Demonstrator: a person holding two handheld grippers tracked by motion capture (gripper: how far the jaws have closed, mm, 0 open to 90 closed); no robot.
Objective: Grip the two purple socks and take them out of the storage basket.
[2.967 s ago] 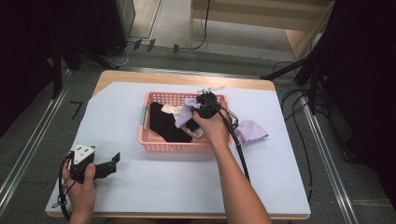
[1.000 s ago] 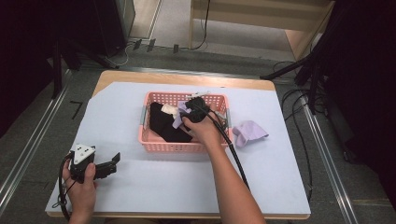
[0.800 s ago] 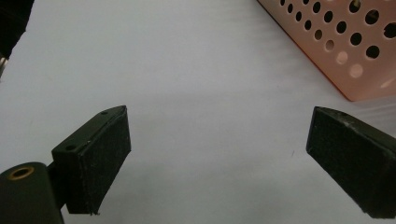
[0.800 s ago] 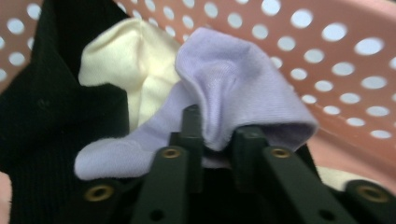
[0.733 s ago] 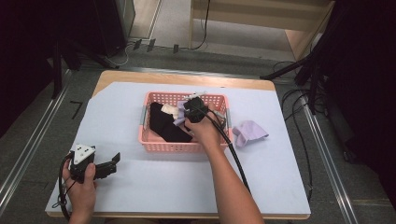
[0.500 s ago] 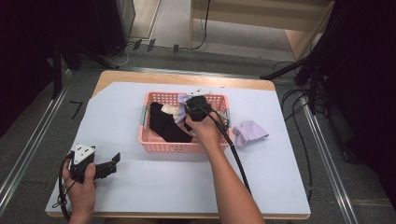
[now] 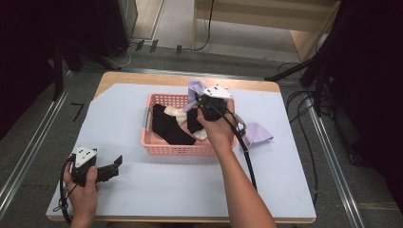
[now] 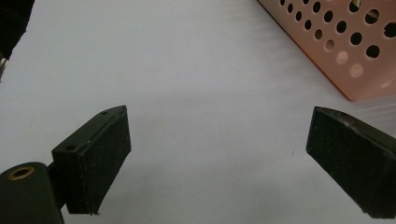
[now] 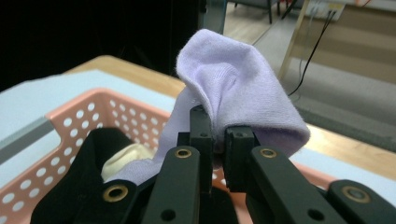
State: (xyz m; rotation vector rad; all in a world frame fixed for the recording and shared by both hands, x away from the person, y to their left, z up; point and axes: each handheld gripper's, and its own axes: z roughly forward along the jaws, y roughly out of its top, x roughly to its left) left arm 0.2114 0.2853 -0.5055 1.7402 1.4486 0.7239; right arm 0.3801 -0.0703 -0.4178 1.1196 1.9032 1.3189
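A pink perforated basket (image 7: pixel 176 149) stands mid-table and holds black socks (image 7: pixel 166 126) and a cream sock (image 7: pixel 173 113). My right gripper (image 7: pixel 199 100) hangs over the basket's far right part. Its jaws have just been closing and are shut on a lilac sock (image 7: pixel 194 88). In the right gripper view the sock (image 9: pixel 233 84) folds over the pinched fingertips of the right gripper (image 9: pixel 218 126), its tail trailing down into the basket (image 9: pixel 56 135). A second lilac sock (image 7: pixel 256 133) lies on the sheet right of the basket. My left gripper (image 7: pixel 114 167) rests near the front left, open, and in its own view the left gripper (image 8: pixel 217 140) has nothing between the pads.
A white sheet (image 7: pixel 294 180) covers the wooden table, with open room in front of the basket. The basket's corner (image 8: pixel 345 51) sits beyond the left jaws. The right gripper's black cable (image 7: pixel 244 152) trails along the forearm. Metal rails and cables run along the floor on both sides.
The right gripper has risen out of the basket, drawing the lilac sock up and toward the far rim. The left hand and gripper have not moved.
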